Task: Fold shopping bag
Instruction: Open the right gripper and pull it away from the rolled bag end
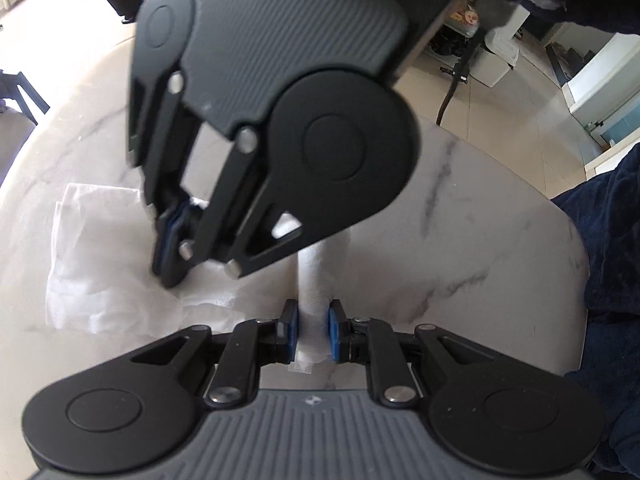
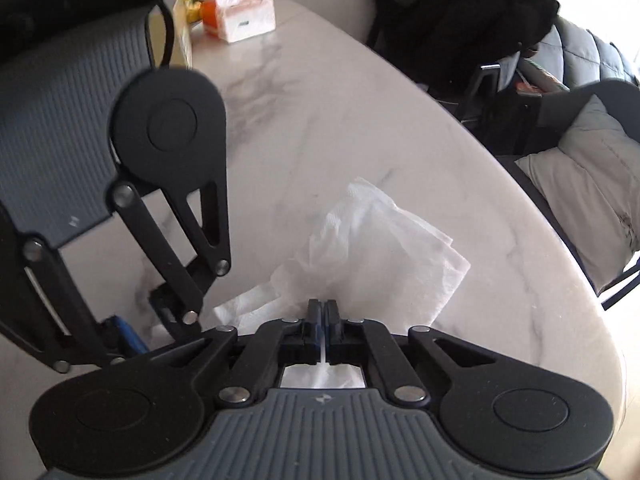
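At the bottom centre of the left view, the left claw (image 1: 313,334) is partly open, straddling a white strip of the bag (image 1: 96,276) without clearly pinching it. That strip runs straight up-frame. Further off, left of centre, the right claw (image 1: 174,236) is clamped on the bag's body, which spreads over the table (image 1: 460,240).
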`<state>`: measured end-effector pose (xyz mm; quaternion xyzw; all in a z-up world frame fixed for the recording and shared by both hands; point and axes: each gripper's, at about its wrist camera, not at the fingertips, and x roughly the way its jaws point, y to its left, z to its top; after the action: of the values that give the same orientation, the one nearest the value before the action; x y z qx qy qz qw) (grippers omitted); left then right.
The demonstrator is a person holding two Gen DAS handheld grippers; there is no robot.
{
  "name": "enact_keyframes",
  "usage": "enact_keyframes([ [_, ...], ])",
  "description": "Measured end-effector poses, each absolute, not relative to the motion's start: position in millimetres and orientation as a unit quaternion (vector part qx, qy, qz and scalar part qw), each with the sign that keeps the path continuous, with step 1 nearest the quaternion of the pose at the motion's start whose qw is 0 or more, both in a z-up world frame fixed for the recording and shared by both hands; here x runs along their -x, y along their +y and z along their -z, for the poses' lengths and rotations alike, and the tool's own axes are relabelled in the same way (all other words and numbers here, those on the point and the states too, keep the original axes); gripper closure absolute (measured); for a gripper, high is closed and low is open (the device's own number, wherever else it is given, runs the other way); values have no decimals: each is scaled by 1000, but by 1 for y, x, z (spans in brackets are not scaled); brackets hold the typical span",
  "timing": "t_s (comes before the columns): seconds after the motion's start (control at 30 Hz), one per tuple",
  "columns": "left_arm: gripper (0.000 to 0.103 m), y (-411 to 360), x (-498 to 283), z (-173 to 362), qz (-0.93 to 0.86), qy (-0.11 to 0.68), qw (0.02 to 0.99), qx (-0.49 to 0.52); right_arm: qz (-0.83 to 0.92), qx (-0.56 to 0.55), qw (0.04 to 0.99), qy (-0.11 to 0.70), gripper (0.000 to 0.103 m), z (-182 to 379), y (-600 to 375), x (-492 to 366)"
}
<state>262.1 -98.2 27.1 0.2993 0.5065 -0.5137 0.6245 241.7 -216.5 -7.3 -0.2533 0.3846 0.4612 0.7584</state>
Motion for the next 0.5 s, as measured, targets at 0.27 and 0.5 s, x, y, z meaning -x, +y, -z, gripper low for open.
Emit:
enact_keyframes([
  [0.27,89,-94,-262,-30,510,497,633,-303,-429,257,779,378,103,22,-193,-267],
  [0.5,89,-94,-254,-23,508,507,632,-291,-438,242,775,386,93,12,-203,-274],
])
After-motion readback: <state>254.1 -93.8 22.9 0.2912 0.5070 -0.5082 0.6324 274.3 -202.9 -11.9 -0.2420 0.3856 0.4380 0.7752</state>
